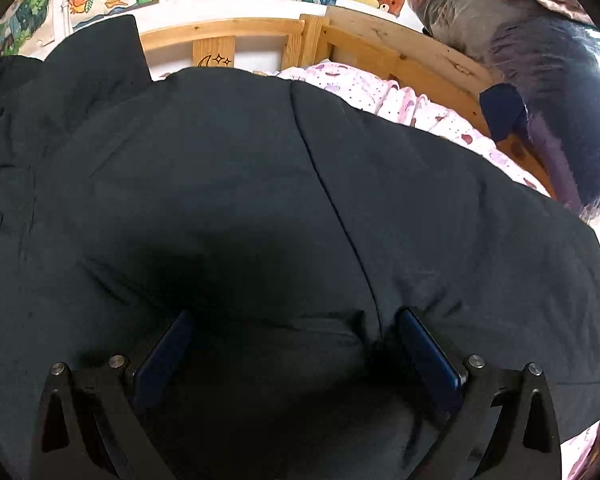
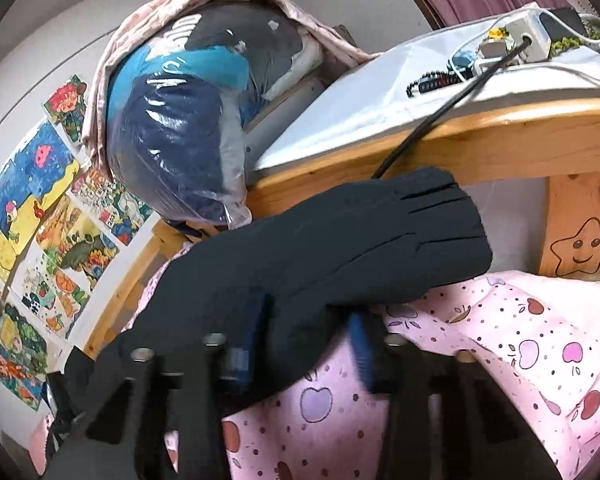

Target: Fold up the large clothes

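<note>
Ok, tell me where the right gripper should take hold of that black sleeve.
Grip the black sleeve near its cuff, coming from the near edge above the pink bedding. The cuff end lies flat and free there; the right gripper already straddles the sleeve's edge.

Left gripper (image 1: 292, 328) and right gripper (image 2: 306, 320): black frames (silver screws), blue pads.

Both tools (image 1: 296, 316) (image 2: 308, 320) agape, fingers apart

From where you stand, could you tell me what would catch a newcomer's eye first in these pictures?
A big black coat fills the left wrist view, spread over the pink patterned bedding. In the right wrist view its sleeve runs between the right gripper fingers. Bright drawings cover the wall on the left.
</note>
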Tool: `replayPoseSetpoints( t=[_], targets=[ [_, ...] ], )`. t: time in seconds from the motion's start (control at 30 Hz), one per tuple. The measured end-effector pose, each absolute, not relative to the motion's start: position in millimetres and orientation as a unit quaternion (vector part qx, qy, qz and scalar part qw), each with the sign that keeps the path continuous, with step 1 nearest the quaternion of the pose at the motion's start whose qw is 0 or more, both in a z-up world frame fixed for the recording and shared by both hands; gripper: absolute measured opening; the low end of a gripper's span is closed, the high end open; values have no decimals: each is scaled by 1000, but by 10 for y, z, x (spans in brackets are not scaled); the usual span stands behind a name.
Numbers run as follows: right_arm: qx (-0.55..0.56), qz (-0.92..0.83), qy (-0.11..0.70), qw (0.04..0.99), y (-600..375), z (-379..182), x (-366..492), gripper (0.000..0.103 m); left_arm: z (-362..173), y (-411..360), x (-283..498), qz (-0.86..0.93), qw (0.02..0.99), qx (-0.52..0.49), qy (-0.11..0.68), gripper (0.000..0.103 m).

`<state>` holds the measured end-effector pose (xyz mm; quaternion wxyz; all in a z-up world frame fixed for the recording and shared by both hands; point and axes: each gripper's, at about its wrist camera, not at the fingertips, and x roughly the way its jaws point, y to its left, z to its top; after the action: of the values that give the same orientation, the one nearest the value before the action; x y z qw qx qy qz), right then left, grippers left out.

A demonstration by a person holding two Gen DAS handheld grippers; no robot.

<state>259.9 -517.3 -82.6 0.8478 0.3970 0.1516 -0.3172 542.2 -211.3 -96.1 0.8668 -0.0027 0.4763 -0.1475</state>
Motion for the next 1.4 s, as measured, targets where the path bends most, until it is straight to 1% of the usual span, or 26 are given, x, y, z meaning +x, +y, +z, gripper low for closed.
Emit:
replayPoseSetpoints(
  t=[0.03,0.1,0.17,0.33,0.47,0.57,0.63,0.73,0.83,0.93,1.07,1.13,1.27,1.4],
  targets=[
    [392,-317,149,851,-5156,-780,2589,23,-954,-2107,5422,-149,867,-3,476,103],
    [372,-319,144,860,-5104,-658,2588,19,-906,-2066,5407,-152,866,-11,477,103],
    [347,-320,138,871,-5055,-543,2548,18,-840,-1999,5382,-151,864,-17,480,103],
    [261,-296,113,912,-4814,-43,2671,13,-588,-1662,5303,-138,861,-32,488,103],
    [189,-243,102,946,-4461,344,2887,12,-306,-1268,5171,-129,865,-45,483,103],
    [115,-199,104,968,-4066,587,3077,12,-107,-926,5063,-129,868,-64,476,103],
    [71,-172,114,976,-3805,678,3213,12,25,-621,4947,-127,870,-82,469,103],
    [-2,-131,150,980,-3340,736,3431,12,126,-306,4828,-132,869,-112,463,103],
    [-53,-85,181,978,-2923,726,3570,12,180,11,4706,-141,863,-153,459,103],
    [-89,-31,225,970,-2510,602,3676,12,187,309,4566,-180,854,-211,440,101],
    [-109,29,282,953,-2173,267,3710,12,153,548,4471,-241,835,-273,413,101],
    [-106,55,311,943,-2073,87,3724,12,103,542,4490,-269,821,-295,408,101],
    [-96,91,360,923,-1964,-285,3688,12,-45,411,4513,-310,800,-301,417,101],
    [-95,101,380,915,-1931,-495,3556,12,-279,234,4598,-297,793,-272,456,101]
  ],
)
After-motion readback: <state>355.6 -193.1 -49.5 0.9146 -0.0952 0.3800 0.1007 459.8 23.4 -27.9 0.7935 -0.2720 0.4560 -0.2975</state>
